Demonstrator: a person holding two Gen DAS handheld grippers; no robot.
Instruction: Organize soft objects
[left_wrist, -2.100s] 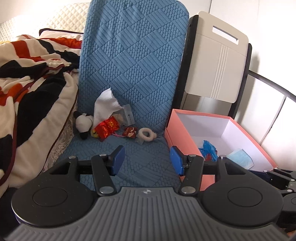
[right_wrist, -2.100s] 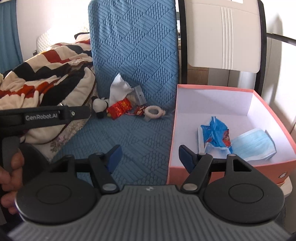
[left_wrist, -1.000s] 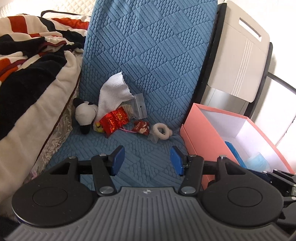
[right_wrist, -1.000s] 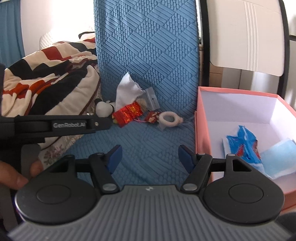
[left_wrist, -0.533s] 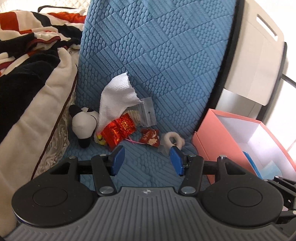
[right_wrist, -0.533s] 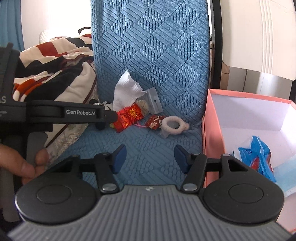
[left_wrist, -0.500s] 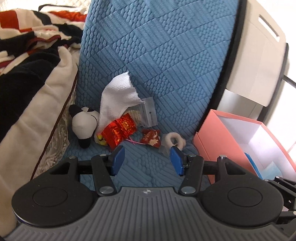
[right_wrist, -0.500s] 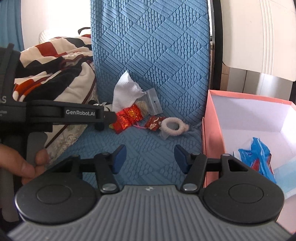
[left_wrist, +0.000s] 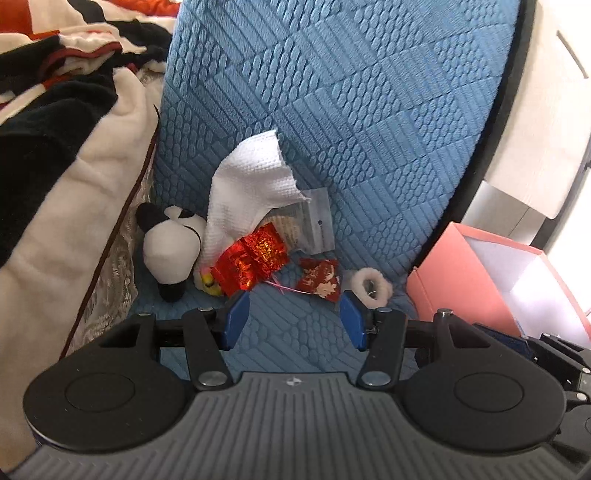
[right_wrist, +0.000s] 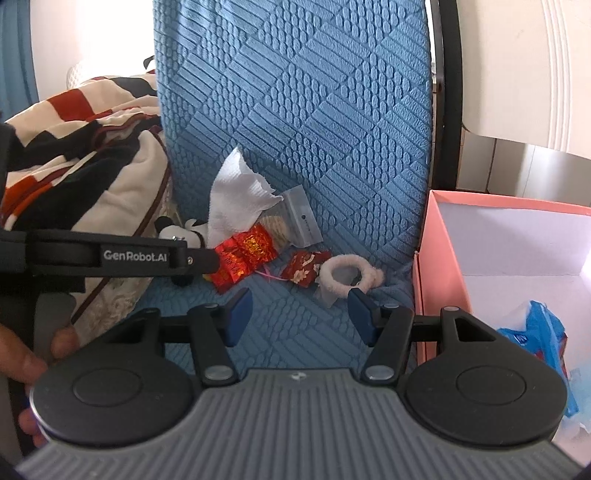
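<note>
Left hand-held gripper (left_wrist: 293, 317): spread wide, holding nothing, hovering low over the blue cushion (left_wrist: 332, 110), aimed at the small red packet (left_wrist: 319, 282) just beyond its fingertips. Right hand-held gripper (right_wrist: 299, 315): likewise wide open and empty, pointed toward the fluffy white ring (right_wrist: 345, 273) beside that packet. Open in both cases, presumably, to be ready for a grab (nothing touched yet).

Clustered against the cushion's backrest, likely dumped there as the unsorted pile: a tissue (left_wrist: 251, 195) leaning over a clear bag (left_wrist: 314, 225), a larger red foil packet (left_wrist: 251, 264) left of the small one, and a panda plush (left_wrist: 170, 247) further left still, next to the blanket (left_wrist: 55, 184).

Right of the ring, a pink box (right_wrist: 439, 273), open-topped, already holding a blue packet (right_wrist: 543, 332); evidently the collecting spot, kept close for short carries.
</note>
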